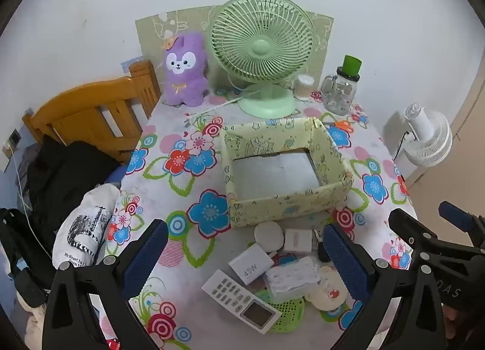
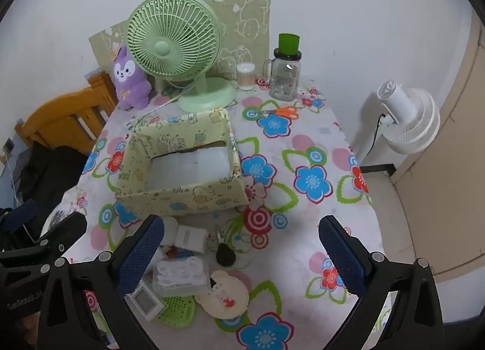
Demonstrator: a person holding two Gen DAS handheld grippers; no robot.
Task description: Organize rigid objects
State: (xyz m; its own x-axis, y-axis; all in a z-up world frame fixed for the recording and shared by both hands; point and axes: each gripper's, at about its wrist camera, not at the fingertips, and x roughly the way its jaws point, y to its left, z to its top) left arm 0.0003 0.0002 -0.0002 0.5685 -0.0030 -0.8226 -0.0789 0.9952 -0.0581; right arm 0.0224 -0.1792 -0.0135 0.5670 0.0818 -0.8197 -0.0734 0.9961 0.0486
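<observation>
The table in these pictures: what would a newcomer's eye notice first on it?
First the green fan at the back of the flowered table, with a purple plush toy to its left. Then the open, empty yellow box in the middle. In front of it lies a heap of small things, such as a white remote and a charger.

Both wrist views angled down, near, sharing box (image 1: 285,174)
</observation>
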